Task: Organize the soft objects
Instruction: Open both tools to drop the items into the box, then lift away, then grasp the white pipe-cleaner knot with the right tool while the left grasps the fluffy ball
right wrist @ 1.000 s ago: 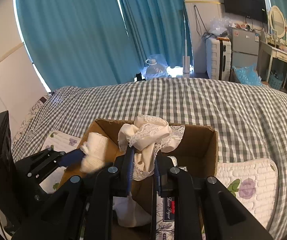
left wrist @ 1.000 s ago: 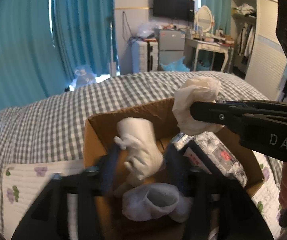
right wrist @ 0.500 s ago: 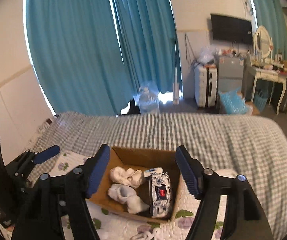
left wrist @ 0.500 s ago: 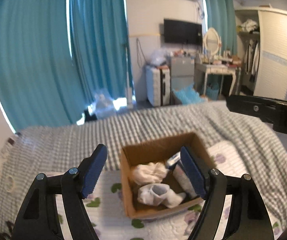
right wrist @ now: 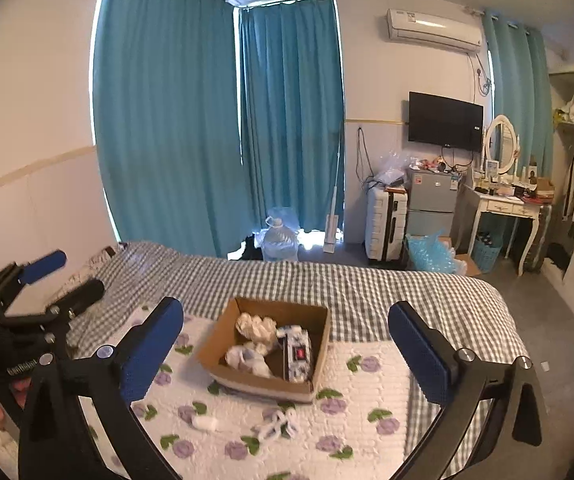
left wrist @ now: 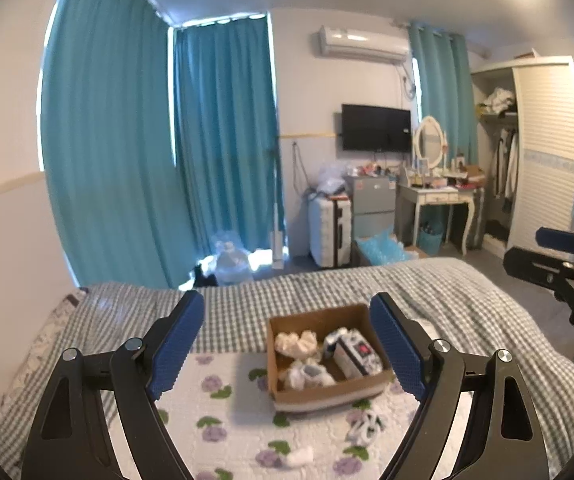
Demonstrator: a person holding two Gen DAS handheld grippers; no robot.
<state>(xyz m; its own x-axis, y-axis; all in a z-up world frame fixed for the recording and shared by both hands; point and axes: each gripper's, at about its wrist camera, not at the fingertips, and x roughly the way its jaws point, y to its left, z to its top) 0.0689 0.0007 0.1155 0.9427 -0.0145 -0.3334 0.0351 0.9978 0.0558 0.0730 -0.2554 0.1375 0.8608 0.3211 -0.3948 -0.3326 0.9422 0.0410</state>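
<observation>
Both of our grippers are hanging spread wide and empty above the bed: the left gripper (left wrist: 291, 344) and the right gripper (right wrist: 287, 344). Between their blue pads the cardboard box (right wrist: 223, 342) is sitting on the floral quilt (right wrist: 367, 396), holding cream socks (right wrist: 255, 326), white socks (right wrist: 247, 358) and a patterned packet (right wrist: 298, 354). Two small white pieces (right wrist: 275, 426) are lying just before the box.

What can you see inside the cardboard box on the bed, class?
Inside the cardboard box: a cream lacy bundle, white socks and a patterned tissue pack. Anything beneath them, and most of the box floor, is covered.
</observation>
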